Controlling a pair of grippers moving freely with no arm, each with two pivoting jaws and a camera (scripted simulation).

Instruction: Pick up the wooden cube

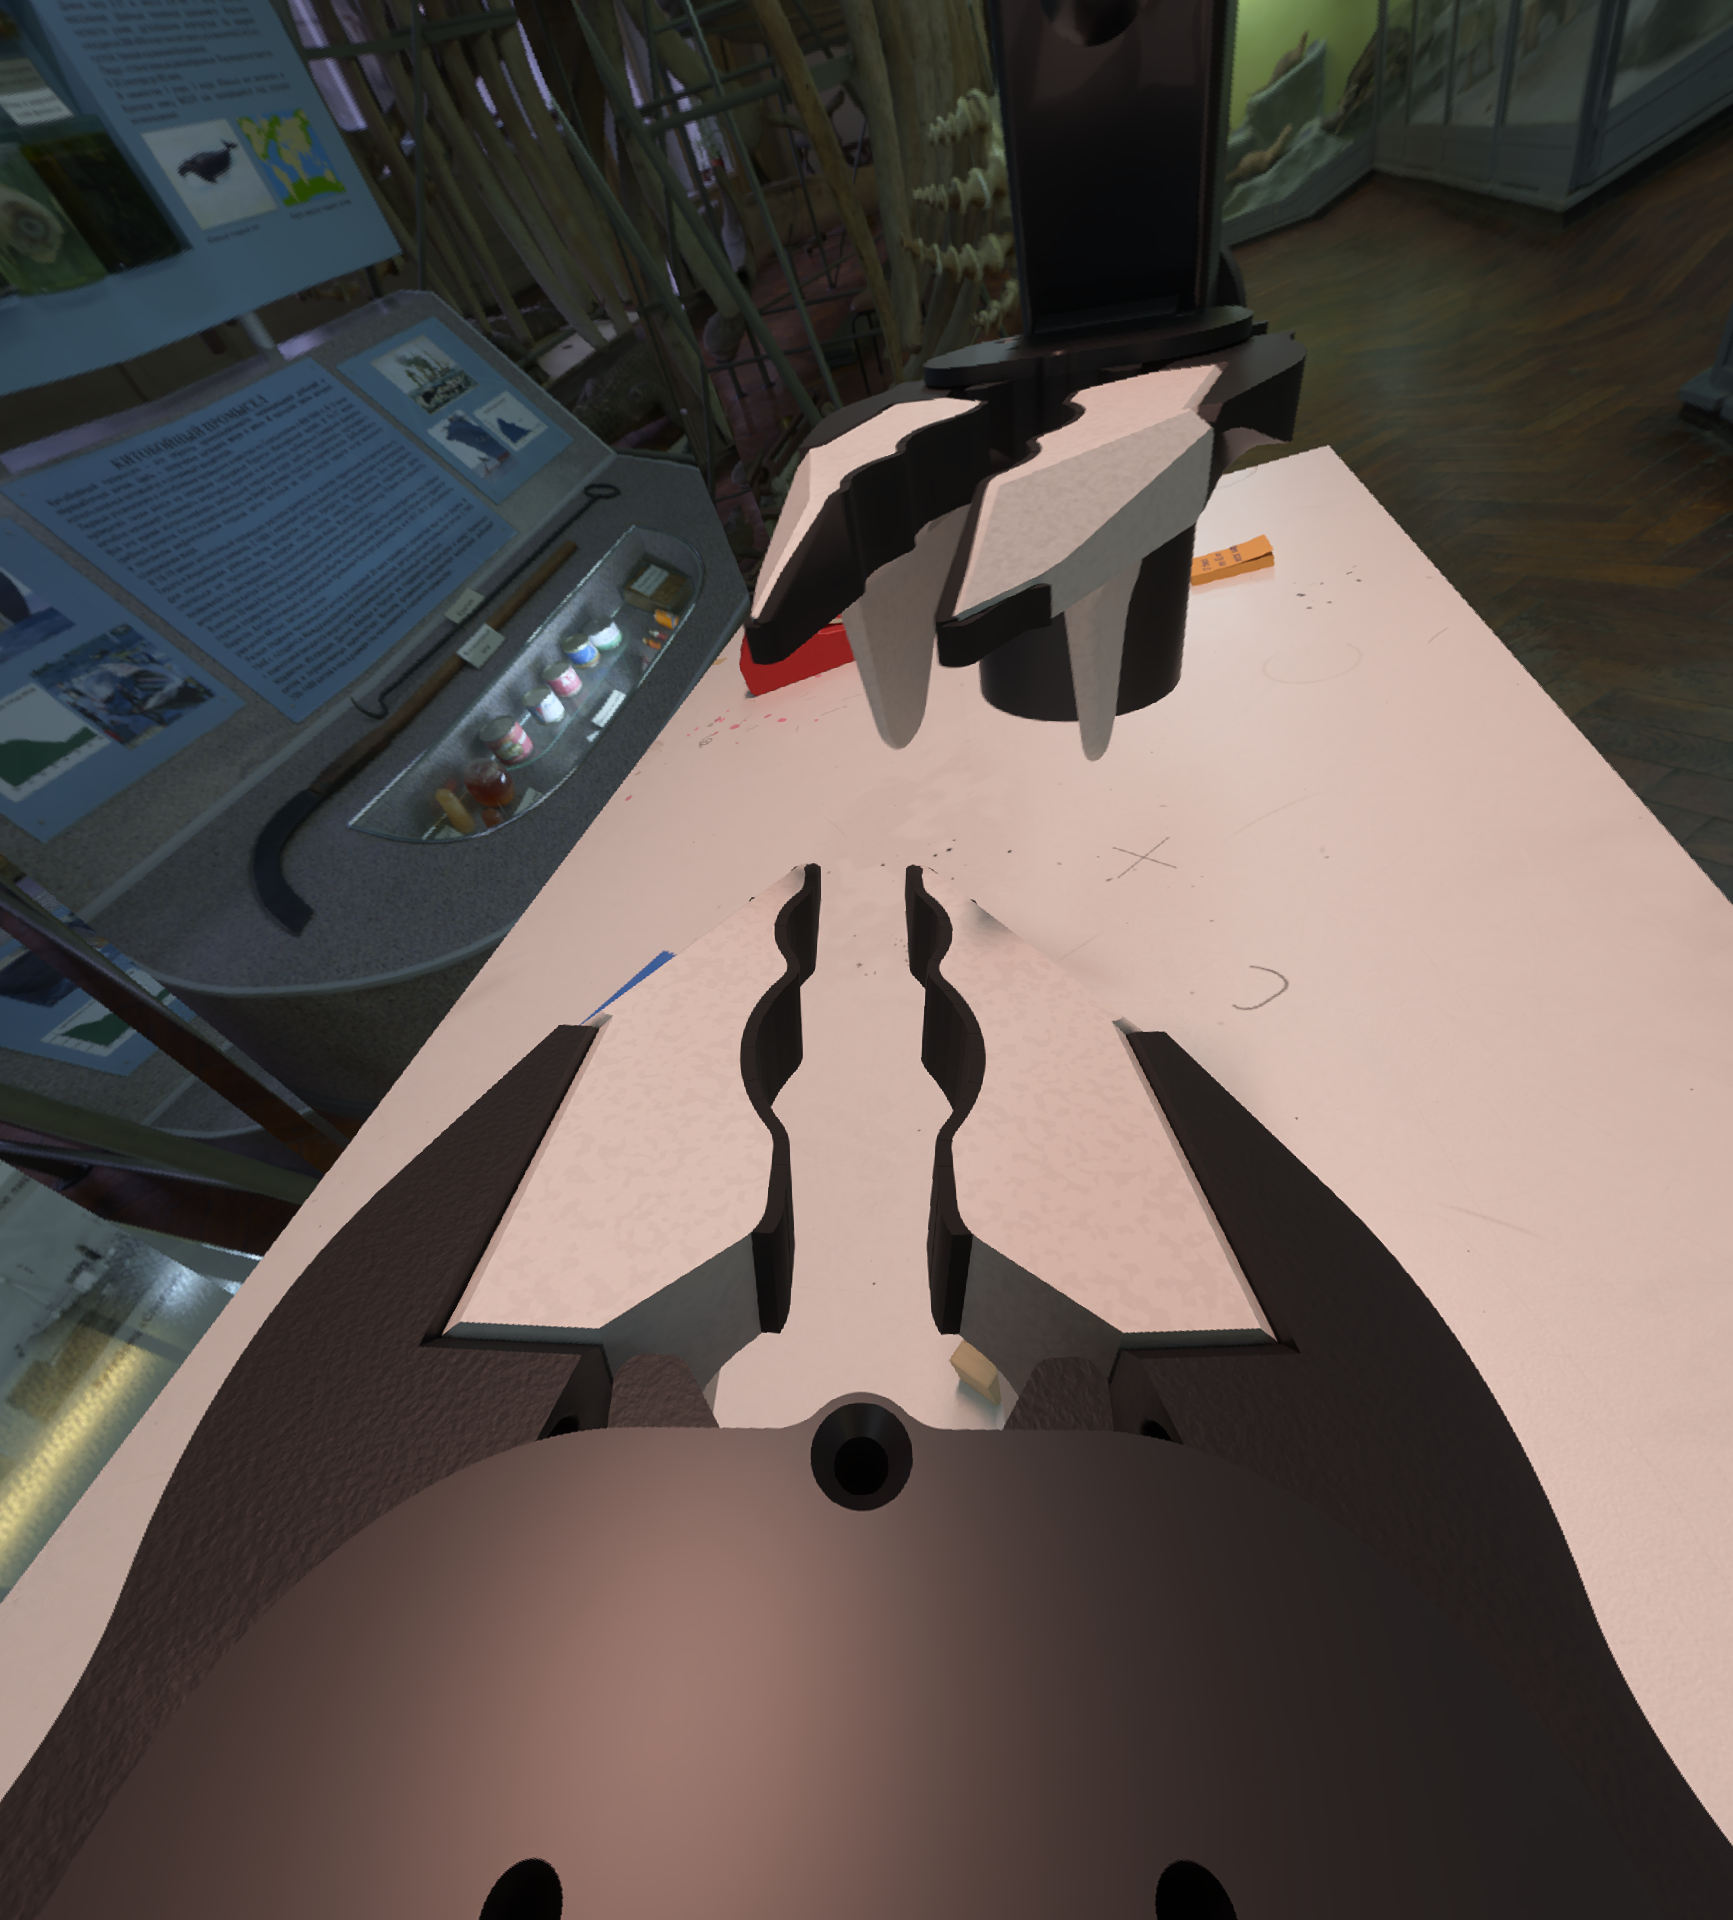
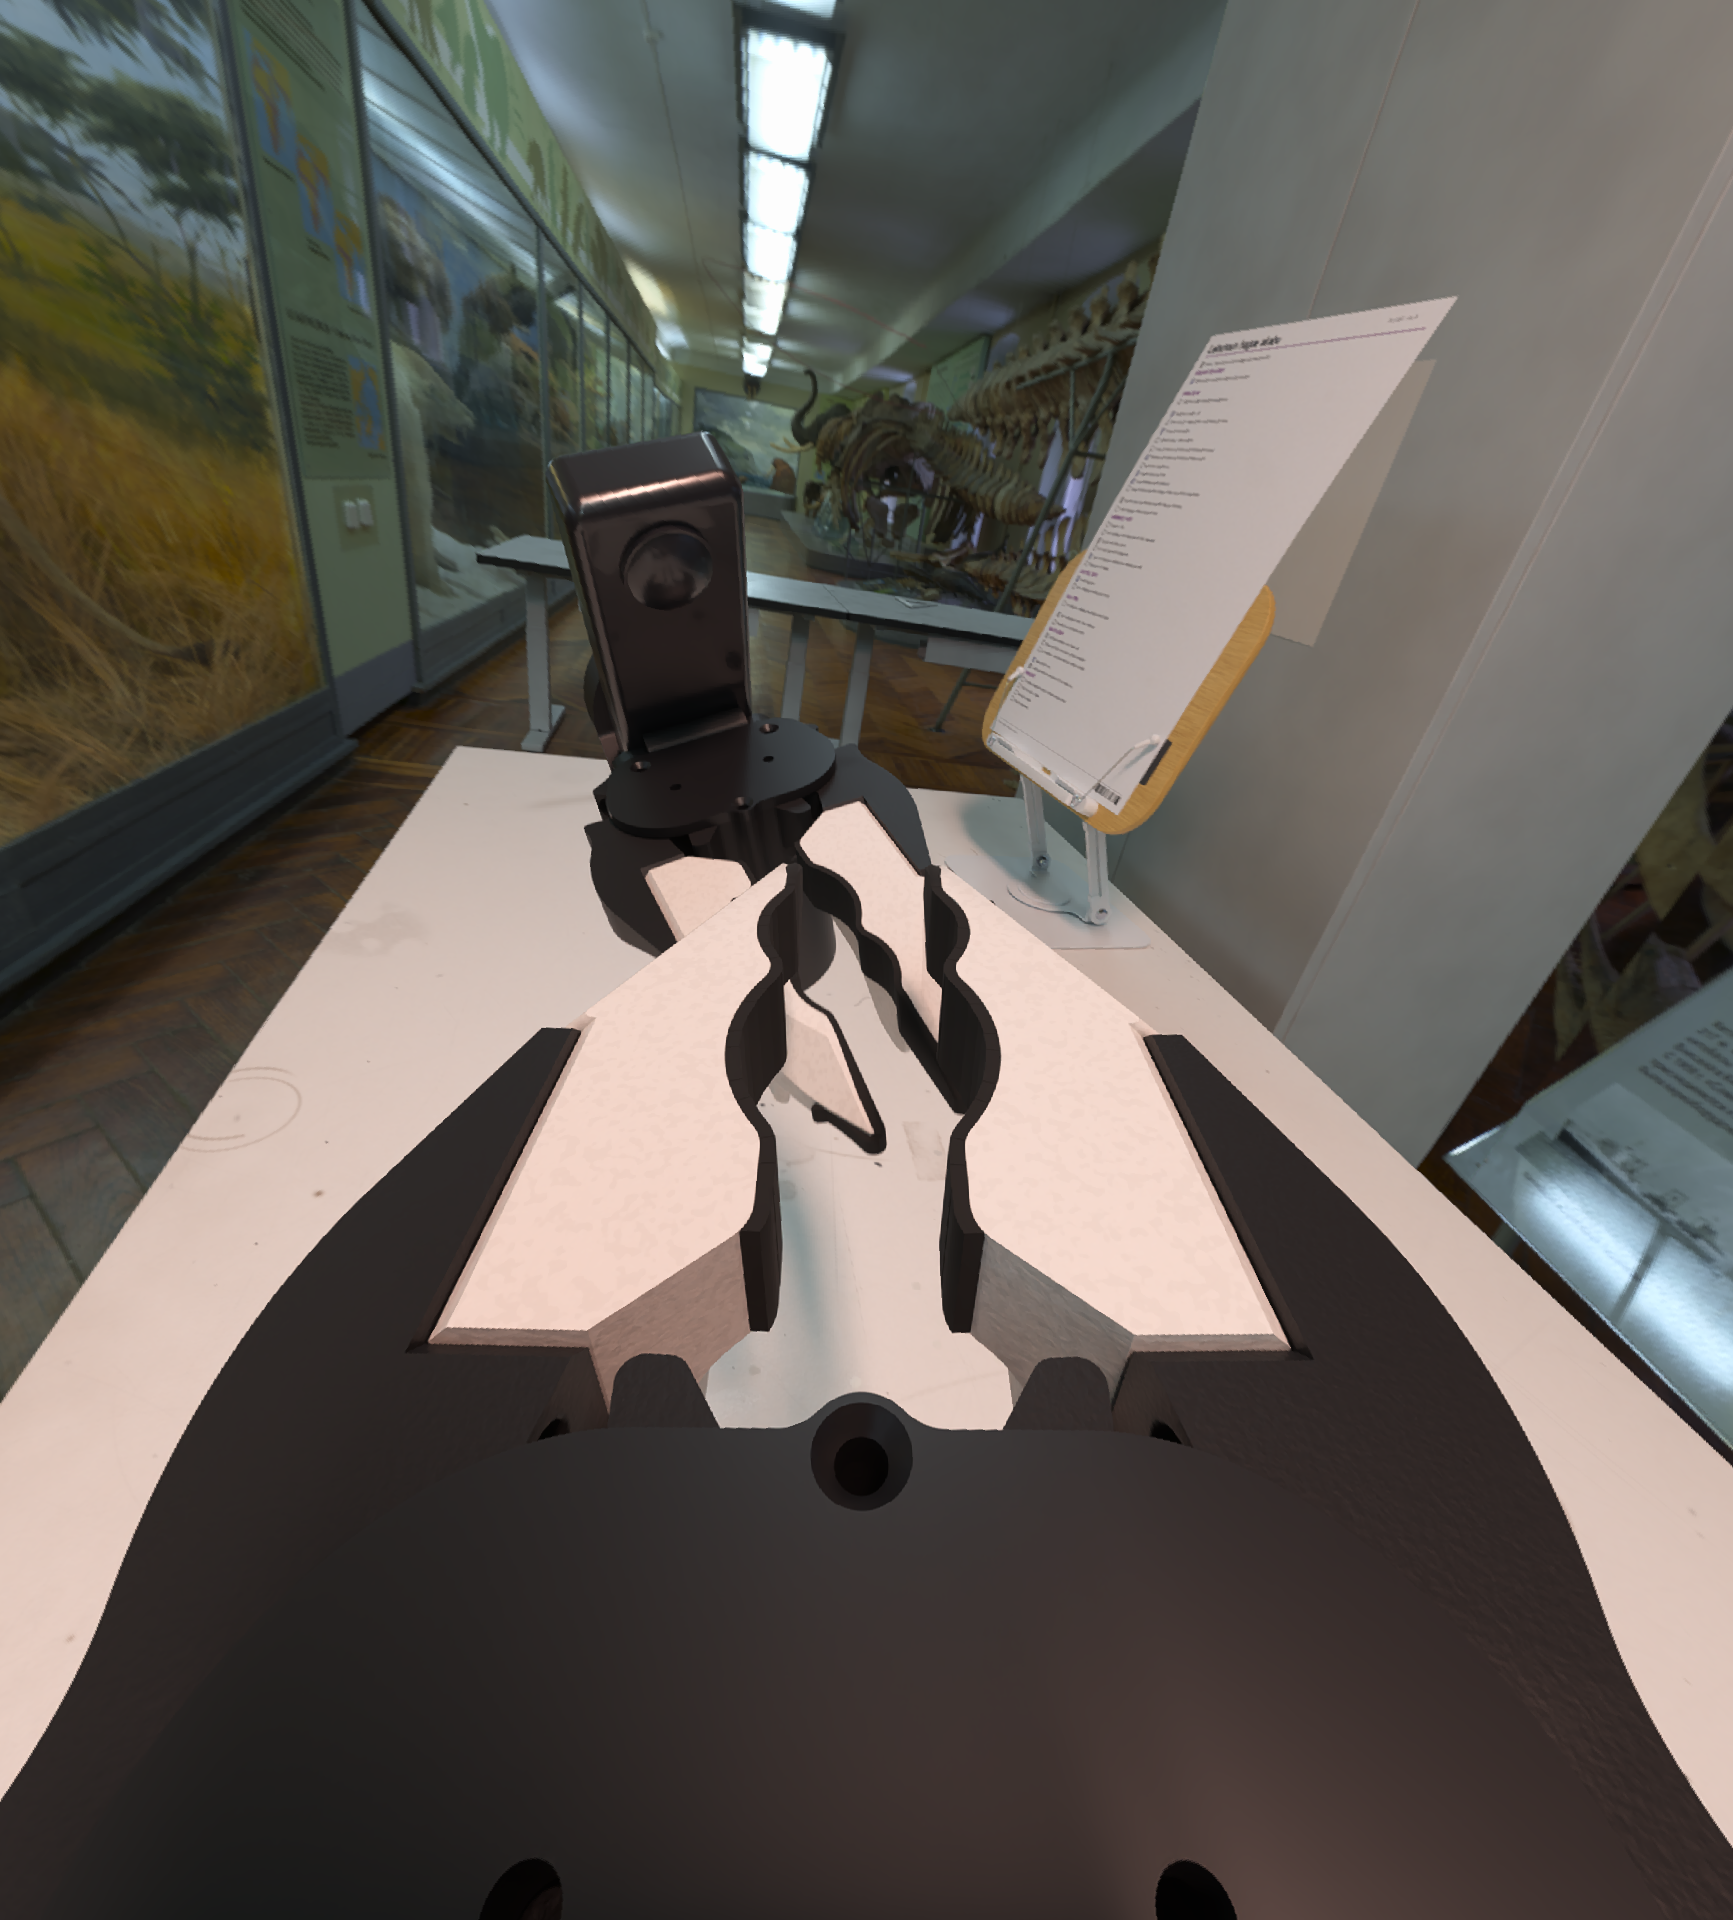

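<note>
The wooden cube (image 1: 976, 1374) is a small tan block on the white table (image 1: 1413, 1091). It shows only in the left wrist view, under the base of my left gripper's right finger, partly hidden by it. My left gripper (image 1: 862, 878) is open and empty, with nothing between its fingers; it hangs above the table with the cube below and behind its fingertips. My right gripper (image 2: 862, 878) is open and empty. It faces the left gripper (image 2: 737, 831) from the far end of the table and also shows in the left wrist view (image 1: 997, 732). The cube is hidden in the right wrist view.
A red block (image 1: 805, 655) lies behind the right gripper near the left table edge. An orange item (image 1: 1231, 561) lies at the far end and a blue item (image 1: 633, 982) peeks out beside my left finger. A clipboard on a stand (image 2: 1132, 665) stands at the table's corner.
</note>
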